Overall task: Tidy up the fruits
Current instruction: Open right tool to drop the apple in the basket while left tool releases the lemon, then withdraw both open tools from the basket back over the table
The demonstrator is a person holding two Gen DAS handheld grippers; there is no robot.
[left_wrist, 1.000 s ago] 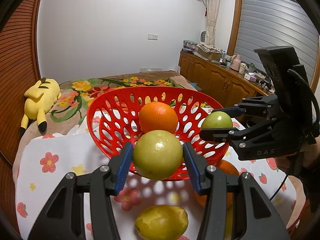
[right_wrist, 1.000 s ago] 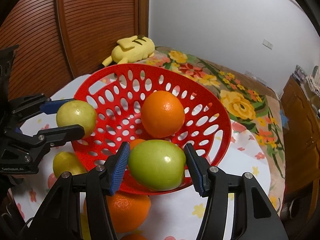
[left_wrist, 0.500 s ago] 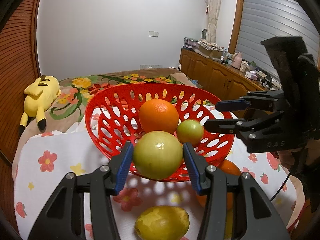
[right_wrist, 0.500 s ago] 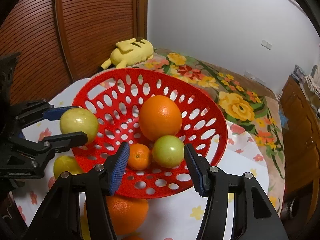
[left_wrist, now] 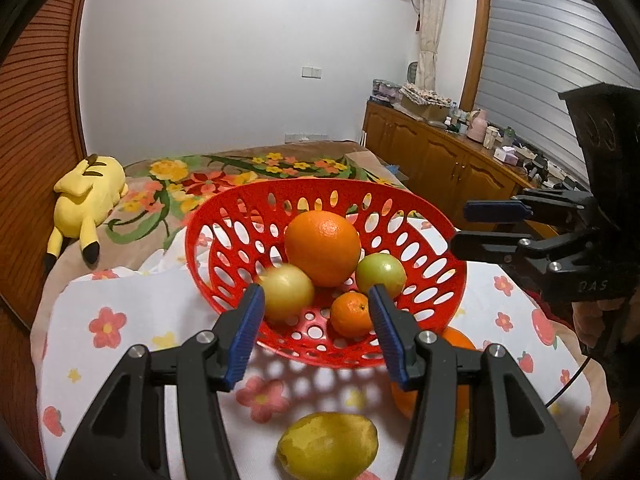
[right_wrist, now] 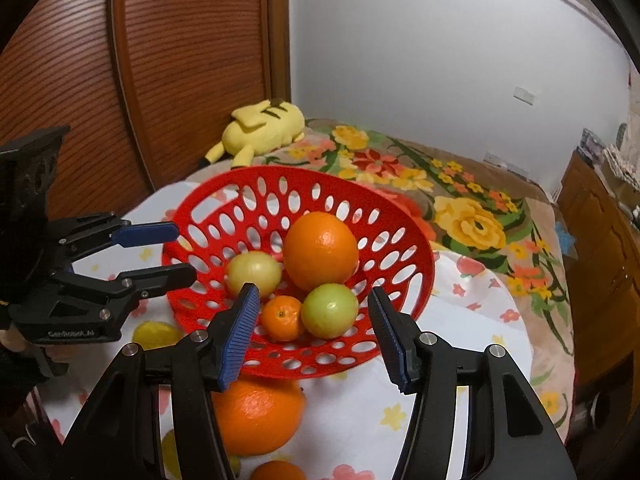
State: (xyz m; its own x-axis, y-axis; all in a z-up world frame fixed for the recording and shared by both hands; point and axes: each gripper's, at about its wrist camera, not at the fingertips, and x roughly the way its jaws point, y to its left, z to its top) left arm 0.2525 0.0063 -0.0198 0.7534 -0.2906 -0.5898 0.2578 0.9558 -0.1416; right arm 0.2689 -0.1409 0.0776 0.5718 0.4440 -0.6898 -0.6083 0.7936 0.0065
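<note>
The left tool (left_wrist: 316, 320) is hanging wide apart and holding nothing just over the near rim of the red basket (left_wrist: 452, 272); the right tool (right_wrist: 312, 328) is likewise spread wide and holding nothing at its own side of that rim; each is showing at the edge of the other's view. Inside the basket a large orange (left_wrist: 323, 248) is sitting toward the far side, with a yellow-green fruit (left_wrist: 289, 293) to its left, a green fruit (left_wrist: 381, 274) to its right and a small mandarin (left_wrist: 351, 314) nearest, all four bunched and touching or nearly so. More fruit is waiting on the flowered cloth of the worktop (left_wrist: 100, 320): a yellow lemon-like fruit (left_wrist: 328, 446) just near of the basket, and a big orange (right_wrist: 256, 416) tucked partly under the basket's near edge. By the look of it, roughly half the fruit is already in. The risk from here is lying in that tucked orange; reaching for it is likely to be nudging the light, perforated basket, tipping it or sliding it on the loose cloth and sending the round fruit rolling; the two tools are also working close together, so a clash between them is possible.
</note>
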